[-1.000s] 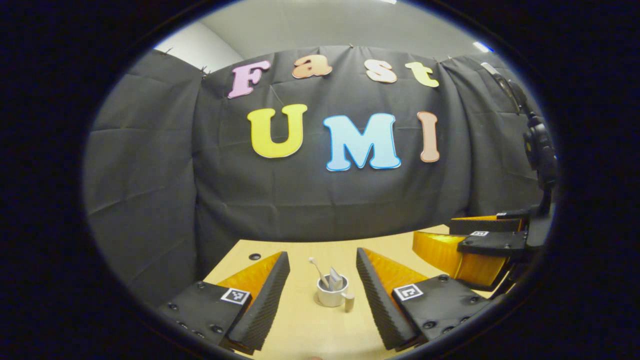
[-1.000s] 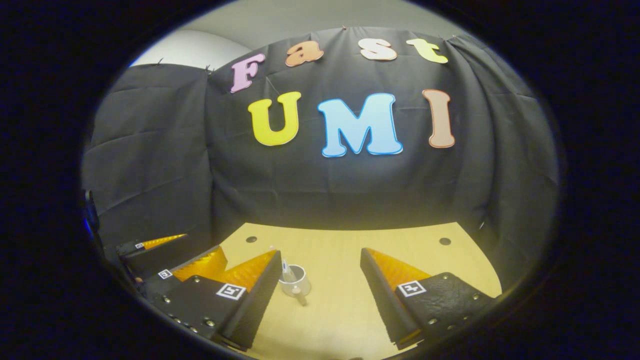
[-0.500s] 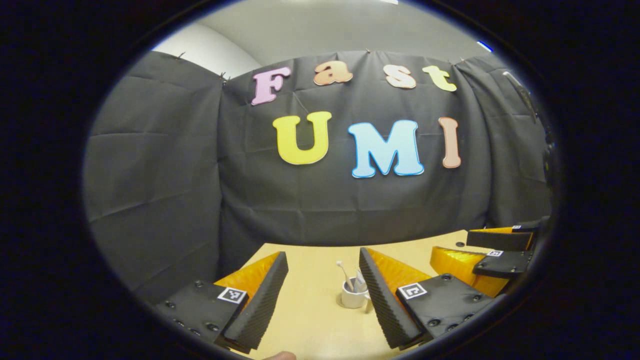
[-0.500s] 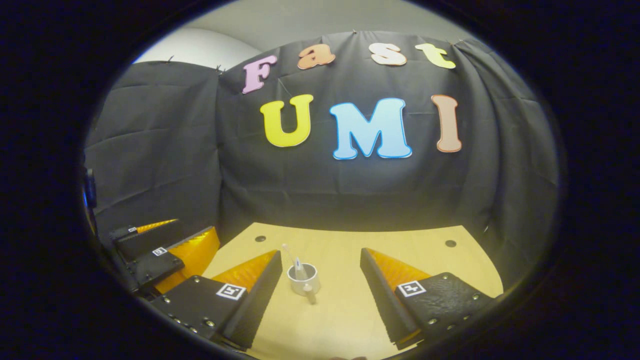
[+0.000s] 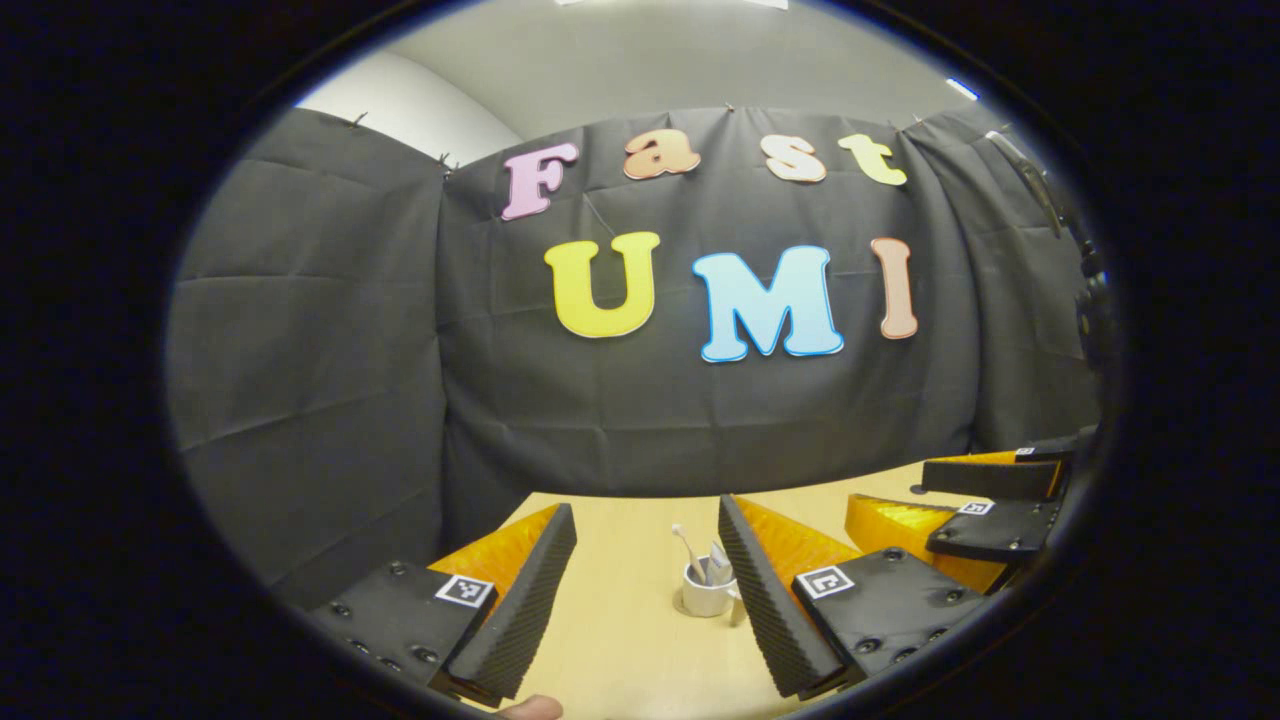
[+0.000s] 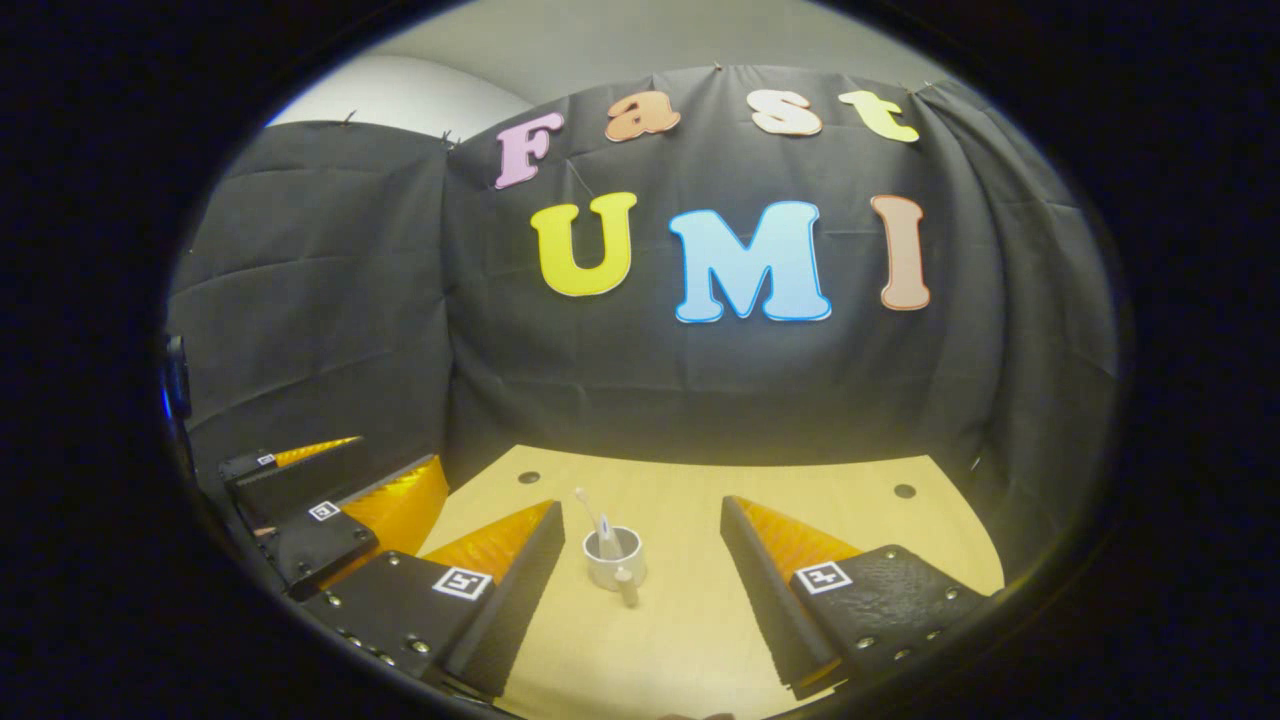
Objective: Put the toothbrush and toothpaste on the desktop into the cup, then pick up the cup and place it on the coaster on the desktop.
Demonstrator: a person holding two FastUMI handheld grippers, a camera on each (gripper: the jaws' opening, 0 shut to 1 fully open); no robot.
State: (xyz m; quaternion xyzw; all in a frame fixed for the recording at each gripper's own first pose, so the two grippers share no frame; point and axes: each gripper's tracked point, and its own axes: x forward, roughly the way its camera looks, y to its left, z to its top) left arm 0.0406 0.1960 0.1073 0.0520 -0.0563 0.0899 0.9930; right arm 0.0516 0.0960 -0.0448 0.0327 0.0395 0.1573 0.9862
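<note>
— What's in the cup [image 6: 613, 562]?

— I see a small white cup standing upright on the desktop [image 6: 800, 505], ahead of my right tongs [image 6: 640, 575] and between their two fingers, nearer the left one but apart from it. The toothbrush [image 6: 589, 512] leans out of it, head up, and the toothpaste [image 6: 604, 535] stands beside the brush inside. A short handle sticks out of the cup toward me.

— And from your other hand?

— Ahead of my left tongs [image 5: 645, 575] the cup [image 5: 705, 593] sits just beside the right finger, with the toothbrush [image 5: 685, 550] and toothpaste [image 5: 718, 565] inside. Whether a coaster lies under it, I cannot tell.

— Are you holding anything?

— No. Both pairs are spread wide with nothing between the fingers, well back from the cup. In the right gripper view my left tongs [image 6: 330, 500] show off to the left.

— The room?

— A pale wooden desktop with small dark round holes [image 6: 904, 491] near its far edge, black cloth behind, a grey ceiling above. The only markings are small square black-and-white tags [image 6: 460, 581] on the tongs; they carry no words.
</note>
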